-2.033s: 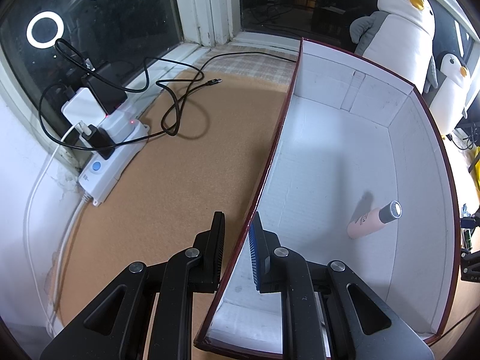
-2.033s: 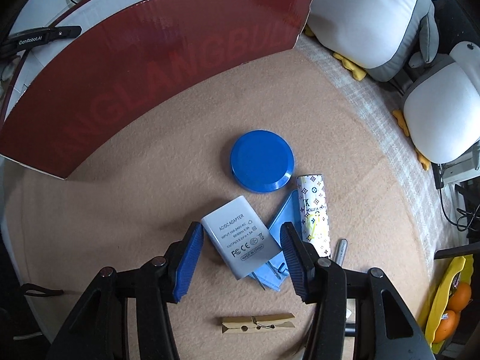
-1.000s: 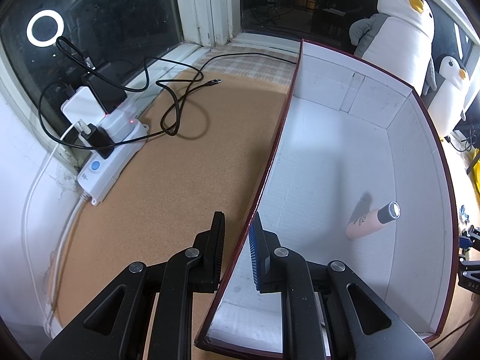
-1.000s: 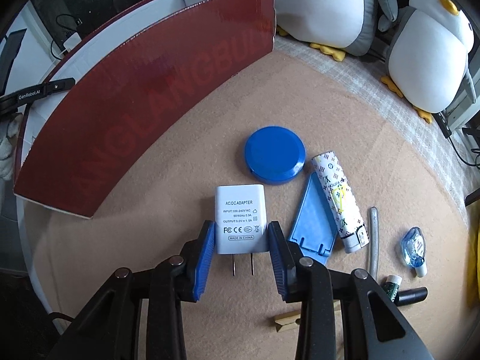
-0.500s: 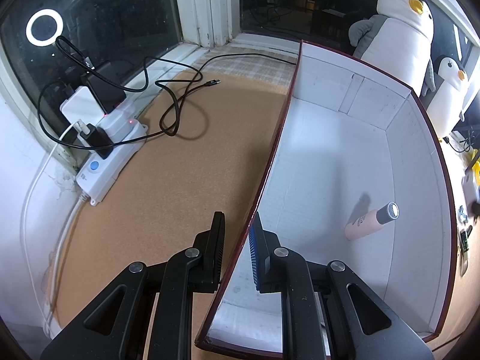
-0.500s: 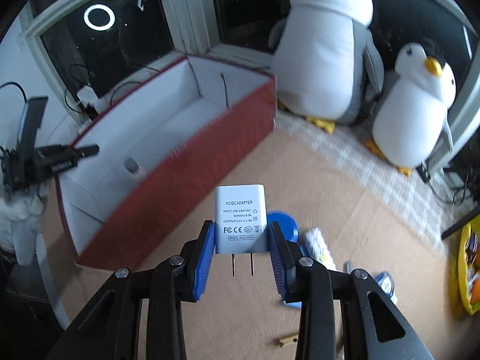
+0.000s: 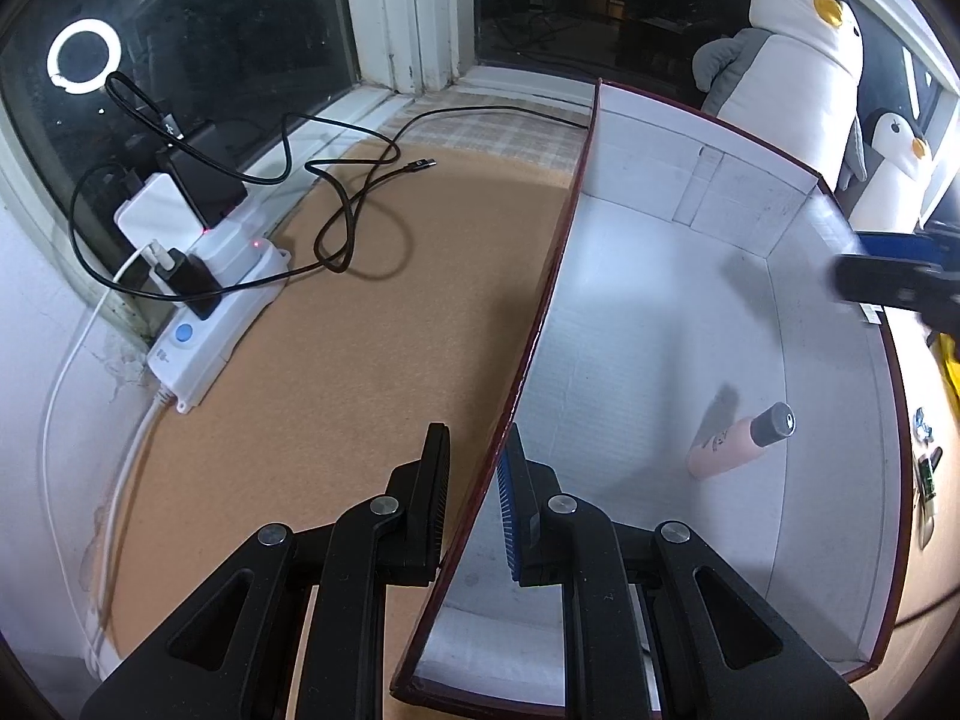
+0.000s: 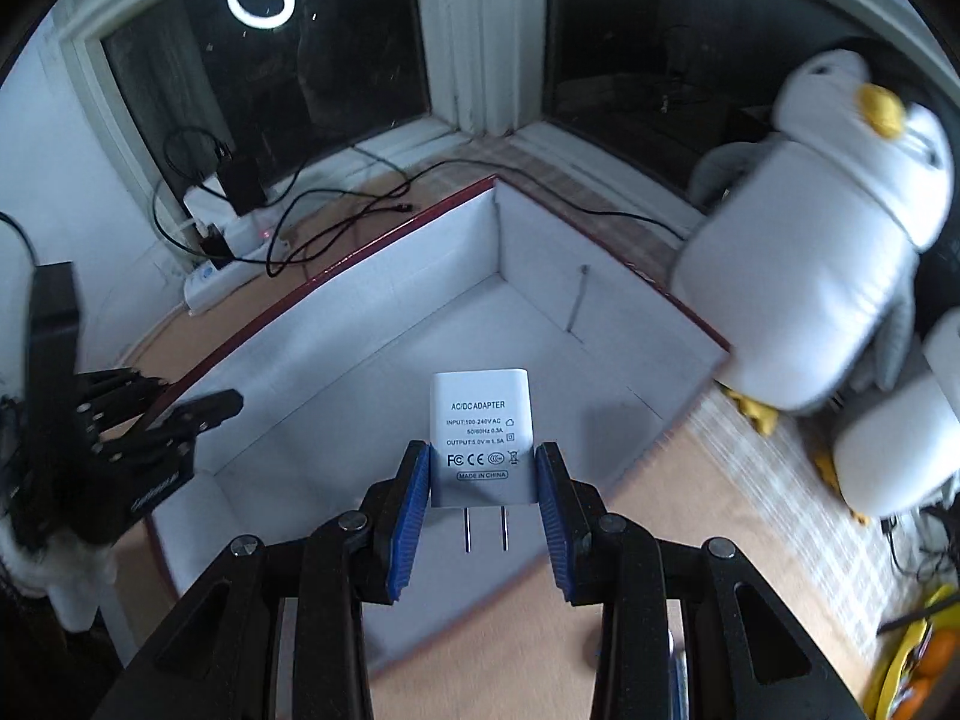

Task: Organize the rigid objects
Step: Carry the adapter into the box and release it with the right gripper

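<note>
The right gripper (image 7: 900, 279) is just a dark smear at the frame edge beyond the left gripper's (image 7: 474, 504) tips, so its jaws can't be read in that view. Off to the right of the right gripper, both plush penguins (image 8: 810, 252) are motion-blurred, and the smaller one is cut off by the edge. The orange stuff in the yellow tray (image 8: 912, 654) at its lower right is too clipped to identify.

We count one white plastic AC/DC adapter (image 8: 482, 437), one pink cosmetic tube (image 7: 739, 441), one maroon cardboard box (image 7: 543, 312), two plush penguins (image 7: 792, 54), one white power strip (image 7: 216, 312).

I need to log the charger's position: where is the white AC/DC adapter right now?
In the right wrist view the AC/DC adapter is clamped in the right gripper, prongs toward the camera, held in the air over the white-lined box.
</note>
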Demonstrator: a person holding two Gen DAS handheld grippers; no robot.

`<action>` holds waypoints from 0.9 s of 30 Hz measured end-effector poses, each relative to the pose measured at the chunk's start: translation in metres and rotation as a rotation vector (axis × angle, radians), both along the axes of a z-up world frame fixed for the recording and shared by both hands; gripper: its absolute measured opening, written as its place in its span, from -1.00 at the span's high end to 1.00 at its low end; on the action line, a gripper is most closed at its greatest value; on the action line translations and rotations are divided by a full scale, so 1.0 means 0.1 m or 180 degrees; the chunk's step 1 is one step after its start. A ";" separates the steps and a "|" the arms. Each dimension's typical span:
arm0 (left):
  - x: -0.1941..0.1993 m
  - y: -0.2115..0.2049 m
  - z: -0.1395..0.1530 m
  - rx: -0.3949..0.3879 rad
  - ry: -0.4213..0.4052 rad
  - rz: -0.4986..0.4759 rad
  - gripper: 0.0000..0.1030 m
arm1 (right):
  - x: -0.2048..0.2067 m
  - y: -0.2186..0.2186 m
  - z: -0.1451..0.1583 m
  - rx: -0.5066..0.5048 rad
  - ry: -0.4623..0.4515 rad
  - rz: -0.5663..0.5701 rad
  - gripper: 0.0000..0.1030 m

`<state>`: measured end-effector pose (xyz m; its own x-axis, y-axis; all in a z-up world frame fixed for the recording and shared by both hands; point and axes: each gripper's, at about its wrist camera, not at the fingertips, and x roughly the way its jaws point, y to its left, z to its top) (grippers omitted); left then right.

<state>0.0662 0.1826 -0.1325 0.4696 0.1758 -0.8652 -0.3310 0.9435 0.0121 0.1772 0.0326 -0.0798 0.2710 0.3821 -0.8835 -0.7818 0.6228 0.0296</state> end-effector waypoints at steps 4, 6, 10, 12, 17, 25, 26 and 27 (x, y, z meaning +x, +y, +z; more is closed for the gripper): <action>0.00 0.00 -0.01 -0.0016 0.0000 -0.0001 0.72 | 0.07 0.24 -0.19 -0.0155 0.0029 0.0075 0.38; 0.00 0.01 -0.01 -0.0028 0.0003 -0.0002 0.72 | 0.09 0.29 -0.27 -0.0203 0.0047 0.0088 0.38; 0.00 0.01 -0.02 -0.0038 0.0010 -0.0005 0.72 | 0.14 0.37 -0.38 -0.0268 0.0072 0.0081 0.38; 0.00 0.02 -0.02 -0.0045 0.0013 -0.0002 0.72 | 0.14 0.40 -0.42 -0.0288 0.0074 0.0089 0.38; 0.00 0.02 -0.03 -0.0050 0.0022 0.0004 0.72 | 0.13 0.45 -0.46 -0.0355 0.0054 0.0112 0.37; 0.00 0.00 -0.02 -0.0033 0.0048 0.0007 0.72 | 0.09 0.42 -0.42 -0.0313 0.0063 0.0090 0.30; -0.01 0.00 -0.02 -0.0028 0.0053 0.0005 0.72 | 0.08 0.40 -0.40 -0.0285 0.0063 0.0074 0.29; -0.01 0.00 -0.02 -0.0021 0.0060 0.0001 0.72 | 0.08 0.38 -0.37 -0.0259 0.0064 0.0064 0.28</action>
<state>0.0649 0.1825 -0.1343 0.4530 0.1703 -0.8751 -0.3310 0.9436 0.0123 0.1847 0.0705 -0.1172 0.2458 0.3141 -0.9170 -0.7940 0.6079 -0.0046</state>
